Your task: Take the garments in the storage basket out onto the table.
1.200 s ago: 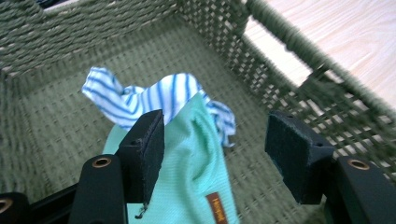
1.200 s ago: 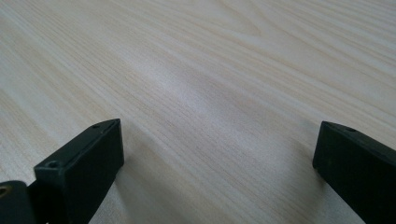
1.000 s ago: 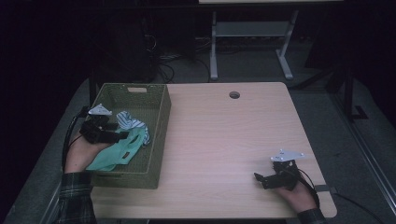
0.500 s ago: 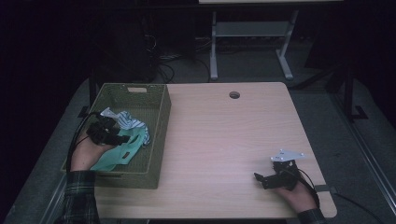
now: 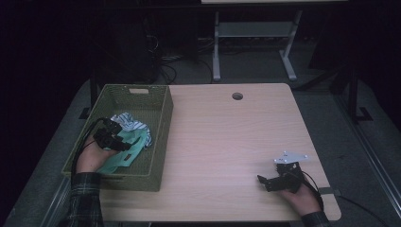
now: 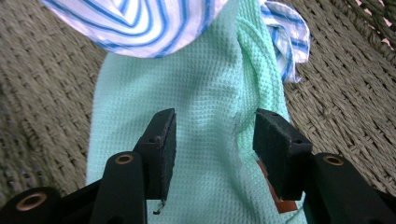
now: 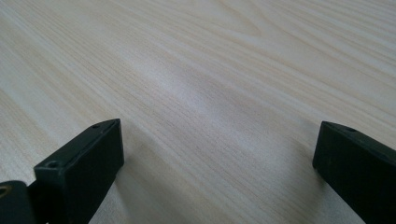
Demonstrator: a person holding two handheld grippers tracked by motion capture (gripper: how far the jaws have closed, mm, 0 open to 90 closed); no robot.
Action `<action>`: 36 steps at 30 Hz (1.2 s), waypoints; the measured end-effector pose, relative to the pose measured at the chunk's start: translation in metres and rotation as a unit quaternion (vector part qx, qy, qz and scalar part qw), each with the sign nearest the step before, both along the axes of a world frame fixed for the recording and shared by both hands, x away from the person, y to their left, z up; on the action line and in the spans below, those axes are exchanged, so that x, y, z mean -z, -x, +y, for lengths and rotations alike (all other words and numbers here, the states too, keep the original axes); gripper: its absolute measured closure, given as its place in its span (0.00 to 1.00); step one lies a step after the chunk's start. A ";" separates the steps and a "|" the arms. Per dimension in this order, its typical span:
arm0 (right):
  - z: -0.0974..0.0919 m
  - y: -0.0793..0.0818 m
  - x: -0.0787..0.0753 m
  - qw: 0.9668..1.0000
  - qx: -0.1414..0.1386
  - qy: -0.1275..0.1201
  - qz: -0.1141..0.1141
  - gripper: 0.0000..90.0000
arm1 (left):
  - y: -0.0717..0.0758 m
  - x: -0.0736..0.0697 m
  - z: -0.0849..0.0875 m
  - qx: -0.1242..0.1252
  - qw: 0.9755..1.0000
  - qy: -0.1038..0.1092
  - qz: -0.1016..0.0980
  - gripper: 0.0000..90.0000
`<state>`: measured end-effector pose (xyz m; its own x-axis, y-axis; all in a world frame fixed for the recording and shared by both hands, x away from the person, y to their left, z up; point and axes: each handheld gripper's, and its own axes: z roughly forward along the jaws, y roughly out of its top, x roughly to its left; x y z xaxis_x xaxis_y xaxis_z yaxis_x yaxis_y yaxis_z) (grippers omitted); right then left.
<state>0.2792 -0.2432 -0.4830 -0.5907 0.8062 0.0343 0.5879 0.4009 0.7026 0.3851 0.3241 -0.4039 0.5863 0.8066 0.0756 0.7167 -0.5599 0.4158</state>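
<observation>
Closing over the soft, light mint cloth in the basket, the left tongs are straddling a raised fold, not yet pinching; the right tongs are resting apart on the counter.

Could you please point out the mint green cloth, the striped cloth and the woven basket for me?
mint green cloth (image 6: 196, 140): left gripper view, its waffle-textured middle.
striped cloth (image 5: 135, 125): high view, its crumpled top.
woven basket (image 5: 163, 123): high view, its right wall.

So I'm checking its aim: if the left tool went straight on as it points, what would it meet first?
Most likely the mint green cloth in the basket; it lies between the left tool's closing jaws.
</observation>
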 end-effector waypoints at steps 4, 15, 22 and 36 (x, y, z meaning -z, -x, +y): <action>0.000 0.000 0.000 1.000 0.000 0.000 0.000 0.02 | -0.001 0.004 -0.002 0.003 1.000 -0.006 0.012 0.56; 0.000 0.000 0.000 1.000 0.000 0.000 0.000 0.02 | -0.004 0.013 -0.005 0.004 0.998 -0.025 0.054 0.75; 0.000 0.000 0.000 1.000 0.000 0.000 0.000 0.02 | -0.004 0.011 -0.003 -0.013 0.998 -0.010 0.066 0.93; 0.000 0.000 0.000 1.000 0.000 0.000 0.000 0.02 | 0.006 -0.022 0.016 -0.038 0.996 0.079 0.002 0.95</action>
